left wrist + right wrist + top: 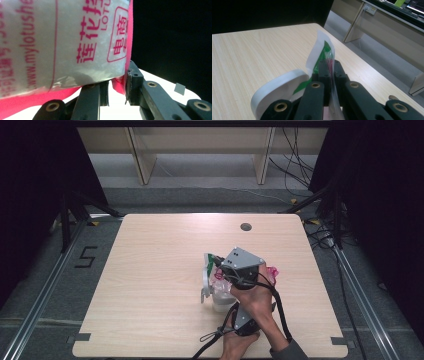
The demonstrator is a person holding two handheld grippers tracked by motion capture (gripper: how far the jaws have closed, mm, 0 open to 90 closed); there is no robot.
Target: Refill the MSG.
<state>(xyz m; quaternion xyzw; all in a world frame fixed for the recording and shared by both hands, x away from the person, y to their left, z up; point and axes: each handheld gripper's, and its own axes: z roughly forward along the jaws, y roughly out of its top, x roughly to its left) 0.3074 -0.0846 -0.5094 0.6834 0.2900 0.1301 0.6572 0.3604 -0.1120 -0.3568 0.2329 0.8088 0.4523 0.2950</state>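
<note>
Grippers both clenched on plastic bag [75,37]: our left gripper [117,87] pinches pink edge, right gripper [331,72] nips thin film (white-green strip [319,52] beside it), over table [150,270].

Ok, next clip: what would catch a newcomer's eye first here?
The pink-and-white printed bag, looming large in the left gripper view, with its pink edge between the left tongs. Next, in the right gripper view, the right tongs are shut on a thin clear film with a white-and-green strip curling up behind them. From above, both hands crowd together near the table's front right.
</note>
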